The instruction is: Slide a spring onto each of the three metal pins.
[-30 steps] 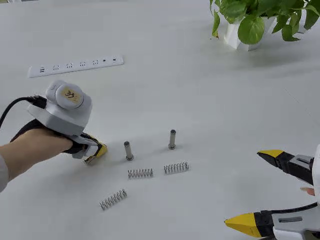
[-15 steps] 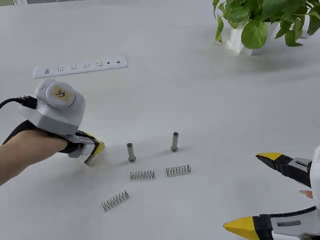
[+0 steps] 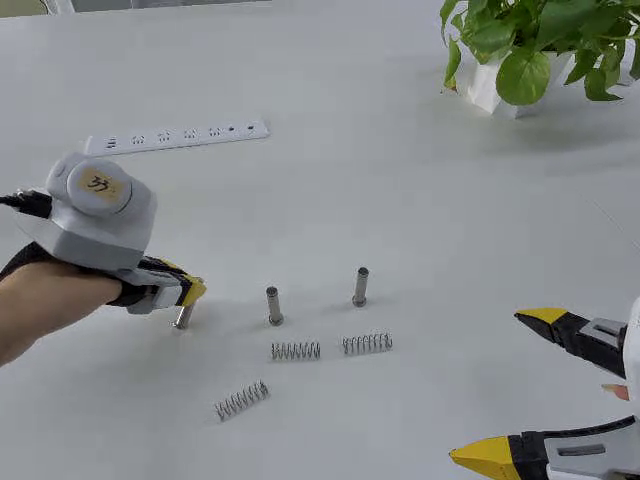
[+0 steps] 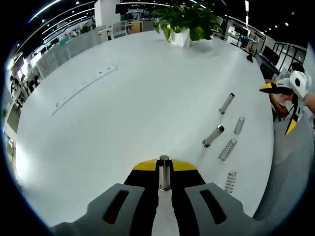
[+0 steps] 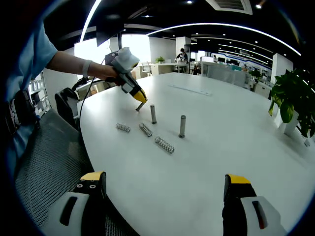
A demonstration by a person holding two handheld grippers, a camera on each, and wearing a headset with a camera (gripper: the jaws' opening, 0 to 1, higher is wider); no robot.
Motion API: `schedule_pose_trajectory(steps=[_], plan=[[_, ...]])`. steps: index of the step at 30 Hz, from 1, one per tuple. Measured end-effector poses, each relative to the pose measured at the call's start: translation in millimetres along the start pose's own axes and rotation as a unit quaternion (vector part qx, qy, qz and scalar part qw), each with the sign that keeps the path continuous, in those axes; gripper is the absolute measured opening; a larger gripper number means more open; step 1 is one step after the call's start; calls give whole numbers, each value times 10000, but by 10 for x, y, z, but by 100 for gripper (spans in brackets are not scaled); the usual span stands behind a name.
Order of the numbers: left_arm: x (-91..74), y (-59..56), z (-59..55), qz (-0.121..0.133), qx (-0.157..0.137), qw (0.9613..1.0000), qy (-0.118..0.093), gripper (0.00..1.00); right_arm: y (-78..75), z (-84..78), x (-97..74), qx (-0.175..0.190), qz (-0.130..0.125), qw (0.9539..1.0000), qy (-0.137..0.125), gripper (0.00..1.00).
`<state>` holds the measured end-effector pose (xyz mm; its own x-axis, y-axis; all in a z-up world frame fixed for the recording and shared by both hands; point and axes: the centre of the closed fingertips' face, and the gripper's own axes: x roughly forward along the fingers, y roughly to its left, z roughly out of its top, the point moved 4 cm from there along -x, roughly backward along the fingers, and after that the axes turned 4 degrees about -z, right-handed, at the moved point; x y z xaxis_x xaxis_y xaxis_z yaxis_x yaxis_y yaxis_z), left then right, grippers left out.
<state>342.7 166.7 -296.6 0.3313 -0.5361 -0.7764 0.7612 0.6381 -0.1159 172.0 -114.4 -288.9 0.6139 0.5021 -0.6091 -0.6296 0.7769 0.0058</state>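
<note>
Yellow-tipped jaws hold one pin; none of the pins carries a spring.

My left gripper has its jaws closed on the held pin, low over the white desk and leaning a little; I cannot tell whether its foot touches down. To its right the middle pin and the right pin stand upright. The middle spring and right spring lie just in front of them, and the left spring lies nearer me. My right gripper hangs with its jaws wide apart and empty, well away from the springs. I judge that if I release the pin while it leans, it will topple and roll. Reaching for a spring so close to the standing pins could knock one over, and a hard pinch could flick the spring out.
</note>
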Motion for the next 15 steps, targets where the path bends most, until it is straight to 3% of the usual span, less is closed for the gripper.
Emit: schedule_pose_trajectory(steps=[15], plan=[[-198, -35, -131, 96, -107, 9997, -222, 5, 32, 26, 24, -60, 66, 10000, 0, 99]])
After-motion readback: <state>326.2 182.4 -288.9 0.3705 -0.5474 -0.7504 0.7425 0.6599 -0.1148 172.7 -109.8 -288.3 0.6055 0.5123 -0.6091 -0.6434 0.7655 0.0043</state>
